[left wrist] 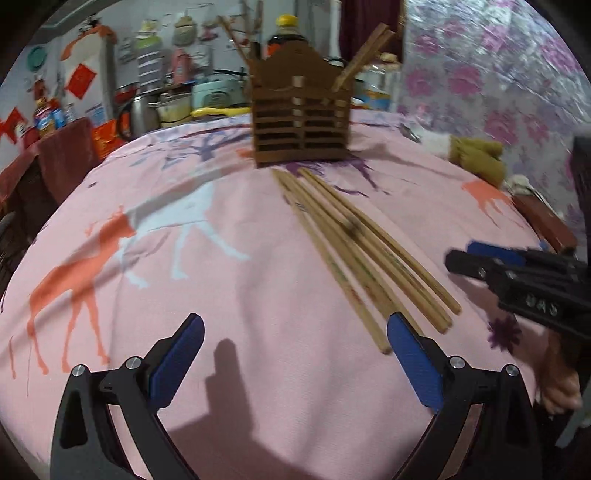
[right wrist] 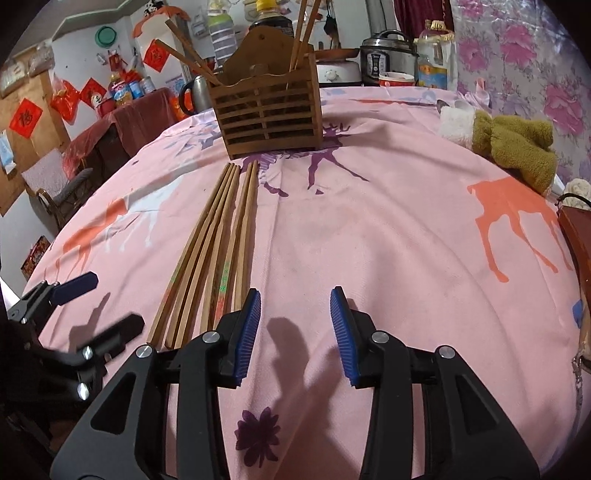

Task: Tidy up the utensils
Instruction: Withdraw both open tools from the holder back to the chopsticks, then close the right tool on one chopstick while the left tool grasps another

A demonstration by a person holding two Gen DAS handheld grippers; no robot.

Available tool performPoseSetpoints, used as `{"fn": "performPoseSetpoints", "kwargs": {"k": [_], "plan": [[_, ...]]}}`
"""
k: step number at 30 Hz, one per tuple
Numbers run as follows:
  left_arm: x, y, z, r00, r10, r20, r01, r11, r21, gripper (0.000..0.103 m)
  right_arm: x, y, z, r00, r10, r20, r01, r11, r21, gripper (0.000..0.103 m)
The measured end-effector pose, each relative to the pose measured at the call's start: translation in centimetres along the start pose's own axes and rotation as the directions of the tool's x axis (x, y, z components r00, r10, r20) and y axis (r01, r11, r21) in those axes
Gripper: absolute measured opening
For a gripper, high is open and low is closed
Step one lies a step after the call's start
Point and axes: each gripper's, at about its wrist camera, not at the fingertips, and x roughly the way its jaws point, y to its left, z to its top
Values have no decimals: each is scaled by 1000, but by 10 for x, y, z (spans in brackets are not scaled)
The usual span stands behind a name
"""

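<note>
1. Left wrist view: left gripper [left wrist: 295,354] has its jaws spread wide with nothing between them, low over the pink deer-print cloth [left wrist: 221,295] that covers the tabletop. Its right pad sits just beside the near ends of the loose chopsticks [left wrist: 354,243]. The right gripper [left wrist: 465,258] enters from the right edge, blurred; from here its opening cannot be judged.
2. Right wrist view: right gripper [right wrist: 293,325] has a moderate gap between its blue pads and holds nothing. Loose chopsticks [right wrist: 218,243] lie just left of its left pad, about five or six, roughly parallel, thin ends pointing toward the holder. The left gripper [right wrist: 92,302] shows at the lower left, parted.
3. Only the right view shows the rice cooker [right wrist: 388,55] and oil bottle [right wrist: 436,59] at the far edge, and the full olive towel [right wrist: 517,147] near the right edge.
4. Open room: bare cloth to the right of the chopsticks up to the towel; bare cloth to their left out to the left edge.
5. Container: brown slatted wooden holder [right wrist: 266,110] stands upright toward the far edge, just beyond the chopstick tips. Several chopsticks [right wrist: 303,33] stand in it, some leaning left, some right.
</note>
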Motion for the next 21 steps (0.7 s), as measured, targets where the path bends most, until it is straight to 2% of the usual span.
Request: {"fn": "performPoseSetpoints", "kwargs": {"k": [2, 4, 7, 9, 11, 13, 14, 18, 21], "plan": [[5, -9, -2, 1000, 4, -22, -3, 999, 45, 98, 0, 0, 0, 1000, 0, 1, 0, 1000, -1, 40], [10, -13, -4, 998, 36, -44, -33, 997, 70, 98, 0, 0, 0, 1000, 0, 5, 0, 1000, -1, 40], [8, -2, -1, 996, 79, -45, -78, 996, 35, 98, -2, 0, 0, 1000, -2, 13, 2, 1000, -2, 41], [10, 20, 4, 987, 148, -68, -151, 988, -37, 98, -4, 1, 0, 1000, -4, 18, 5, 1000, -8, 40], [13, 44, 6, 978, 180, -104, -193, 972, -132, 97, -6, 1, -1, 1000, -7, 21, 7, 1000, -14, 40], [14, 62, 5, 986, 112, -120, -138, 962, -237, 97, -8, 1, -3, 1000, -6, 22, 6, 1000, -18, 40], [13, 64, 5, 988, 109, -109, -133, 959, -248, 97, -8, 1, -3, 1000, -2, 22, 3, 1000, -22, 40], [13, 44, 7, 983, 162, -89, -173, 975, -142, 98, -11, 9, -5, 999, 30, 27, -28, 997, -66, 39], [12, 33, 6, 977, 199, -73, -205, 975, -88, 98, -14, 18, -8, 998, 48, 34, -44, 992, -118, 38]]}}
